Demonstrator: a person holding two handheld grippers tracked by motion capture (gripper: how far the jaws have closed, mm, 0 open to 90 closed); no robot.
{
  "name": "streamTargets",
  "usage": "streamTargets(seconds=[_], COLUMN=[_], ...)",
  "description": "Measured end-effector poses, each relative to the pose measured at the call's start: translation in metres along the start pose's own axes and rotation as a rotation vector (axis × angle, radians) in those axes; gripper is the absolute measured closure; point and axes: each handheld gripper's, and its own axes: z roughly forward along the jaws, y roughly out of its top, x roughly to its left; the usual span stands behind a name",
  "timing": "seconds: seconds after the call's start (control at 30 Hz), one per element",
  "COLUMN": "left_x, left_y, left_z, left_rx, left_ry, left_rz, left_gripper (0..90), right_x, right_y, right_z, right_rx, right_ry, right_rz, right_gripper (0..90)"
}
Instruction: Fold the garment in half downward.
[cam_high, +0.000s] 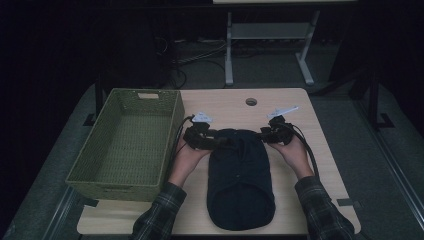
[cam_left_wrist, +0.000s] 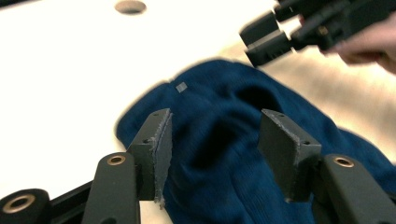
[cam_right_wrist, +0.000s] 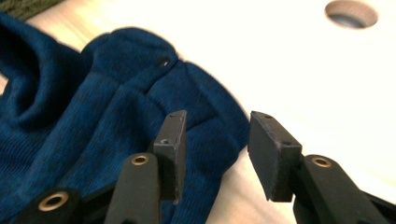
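Observation:
A dark blue knitted garment (cam_high: 240, 175) lies folded lengthwise on the wooden table (cam_high: 225, 105), its far end between my two grippers. My left gripper (cam_high: 222, 142) hovers at the garment's far left corner, jaws open. In the left gripper view the cloth (cam_left_wrist: 210, 93) lies below the left gripper (cam_left_wrist: 215, 123) with the pads clear of it. My right gripper (cam_high: 262, 134) is at the far right corner, also open. In the right gripper view the right gripper (cam_right_wrist: 217, 126) hangs over the edge of the cloth (cam_right_wrist: 93, 107), with nothing pinched.
A green woven basket (cam_high: 120, 192) stands empty at the table's left side, close to my left hand. A round cable hole (cam_high: 251, 101) sits in the tabletop beyond the garment. A desk frame and cables stand on the floor behind the table.

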Motion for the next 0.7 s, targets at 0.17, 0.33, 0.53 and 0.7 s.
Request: streamTargets(seconds=[0.17,0.33,0.53,0.7], left_x=[0.019,0.036,0.051,0.056], left_y=[0.014,0.017,0.004,-0.007], left_z=[0.010,0.030,0.054,0.063], left_rx=[-0.029,-0.010,0.082,0.136], left_ry=[0.023,0.064,0.073,0.076], left_rz=[-0.012,-0.042,-0.099,-0.123], left_gripper=[44.8,46.7,46.3,45.1], right_x=[-0.009,-0.016,-0.021,-0.027], right_y=[0.006,0.010,0.012,0.007], right_z=[0.003,0.011,0.022,0.032], right_rx=[0.008,0.008,0.018,0.036], right_ry=[0.023,0.025,0.013,0.014], right_rz=[0.025,0.049,0.064,0.094], right_gripper=[54.9,56.7,58.7,59.2])
